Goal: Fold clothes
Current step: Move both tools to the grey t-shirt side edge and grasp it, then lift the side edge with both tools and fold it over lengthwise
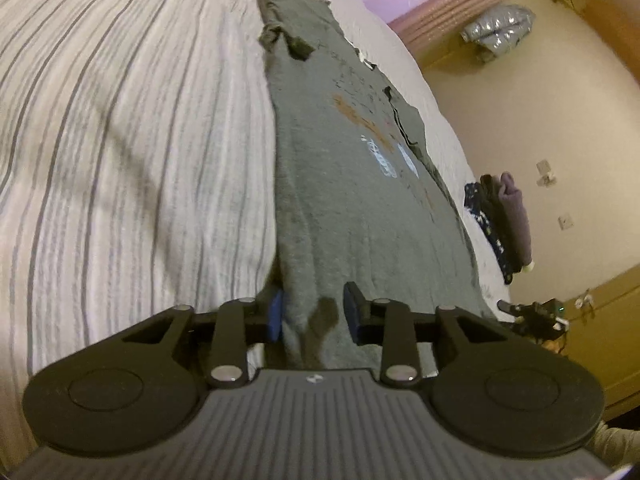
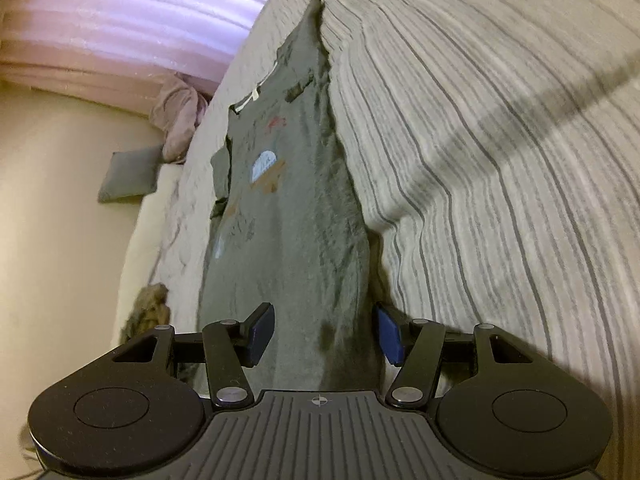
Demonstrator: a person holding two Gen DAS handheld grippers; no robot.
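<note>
Shirt [image 1: 344,208], grey-green with a printed front, lies stretched long on the striped bed cover [image 1: 132,160], running from the bottom centre of both wrist views up toward the top centre. Its long edges look turned inward, so it reads as a narrow strip; a sleeve flap shows at the upper middle of the left wrist view. Left tool [image 1: 314,314] sits at the near end of the shirt, jaws parted with a bunch of cloth standing between the blue pads; the pads look close to the fabric but not clenched on it, so I judge it released or only lightly closing. Right tool [image 2: 324,334] is likewise spread wide, straddling the near end of the shirt [image 2: 288,216], with a clear gap on both sides of the cloth. Both views are blurred, so some motion is likely. Scene fits two readings: tools closing to take the end for a lengthwise fold, or tools having let go after laying it down. If a grip is coming, judgement is to catch all layers at each corner of the same end, keep both tools level, and carry the end straight along the strip so the side edges stay lined up and the turned-in sleeves do not slip out. Folded clothes [image 1: 508,220] sit at the right edge of the left wrist view.
</note>
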